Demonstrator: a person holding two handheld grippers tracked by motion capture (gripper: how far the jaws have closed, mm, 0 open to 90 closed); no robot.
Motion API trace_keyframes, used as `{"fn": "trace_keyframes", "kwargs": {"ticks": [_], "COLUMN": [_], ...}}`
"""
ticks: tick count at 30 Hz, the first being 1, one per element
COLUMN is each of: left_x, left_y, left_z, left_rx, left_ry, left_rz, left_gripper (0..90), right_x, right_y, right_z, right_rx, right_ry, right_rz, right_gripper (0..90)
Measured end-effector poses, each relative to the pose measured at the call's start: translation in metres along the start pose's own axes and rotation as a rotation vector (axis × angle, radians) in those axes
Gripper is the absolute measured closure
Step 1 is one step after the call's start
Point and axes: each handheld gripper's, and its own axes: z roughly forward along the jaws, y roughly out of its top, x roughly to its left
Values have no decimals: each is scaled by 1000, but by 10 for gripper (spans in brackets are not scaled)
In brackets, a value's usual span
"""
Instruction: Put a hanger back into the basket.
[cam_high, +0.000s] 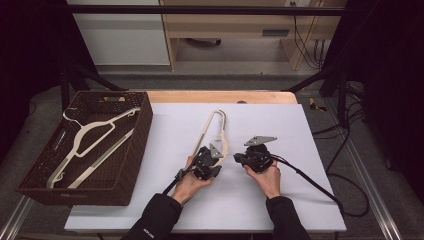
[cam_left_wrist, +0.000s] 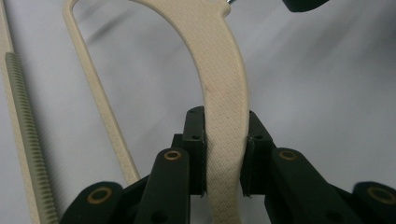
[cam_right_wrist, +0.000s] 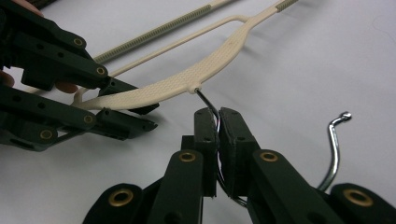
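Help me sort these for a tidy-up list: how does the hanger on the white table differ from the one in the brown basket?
The table hanger is held: left gripper clamps its arm, right gripper its metal hook. The basket hanger lies untouched in the basket. Both are cream plastic.

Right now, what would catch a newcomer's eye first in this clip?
The cream hanger mid-table, gripped from both sides: the left gripper clamps its shoulder, the right gripper pinches its metal hook. Next, the dark basket at the left edge, with another hanger lying inside.
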Motion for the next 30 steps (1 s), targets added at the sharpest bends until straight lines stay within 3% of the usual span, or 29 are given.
{"fn": "trace_keyframes", "kwargs": {"ticks": [4, 5, 8, 9, 10, 11, 16, 23, 29, 30], "left_x": [-1, -3, -3, -4, -4, -1, 3, 14, 33, 36], "left_y": [1, 1, 2, 2, 2, 1, 2, -1, -7, -8], "left_z": [-3, -6, -10, -14, -14, -18, -32, -58, -87, -90], "left_rx": [1, -10, -21, -26, -26, -33, -70, -120, -152, -178], "left_ry": [0, 2, -1, 15, 15, 16, 34, 99, 148, 147], "left_rz": [10, 12, 11, 20, 20, 19, 10, -12, -24, -55], "left_gripper": [761, 763, 766, 768, 769, 771, 775, 796, 834, 839], "right_x": [1, 1, 3, 5, 5, 6, 7, 7, 2, 1], "right_y": [1, 3, 6, 10, 10, 14, 19, 16, 7, 5], "right_z": [-1, -5, -12, -20, -20, -32, -62, -89, -91, -90], "right_rx": [-1, -17, -38, -87, -87, -131, -223, -271, -255, -254], "right_ry": [17, 32, 52, 65, 65, 75, 92, 40, 4, -1], "right_rz": [12, -8, -21, -40, -40, -49, -59, -100, -72, -69], "right_gripper": [830, 762, 700, 619, 619, 555, 435, 288, 217, 207]}}
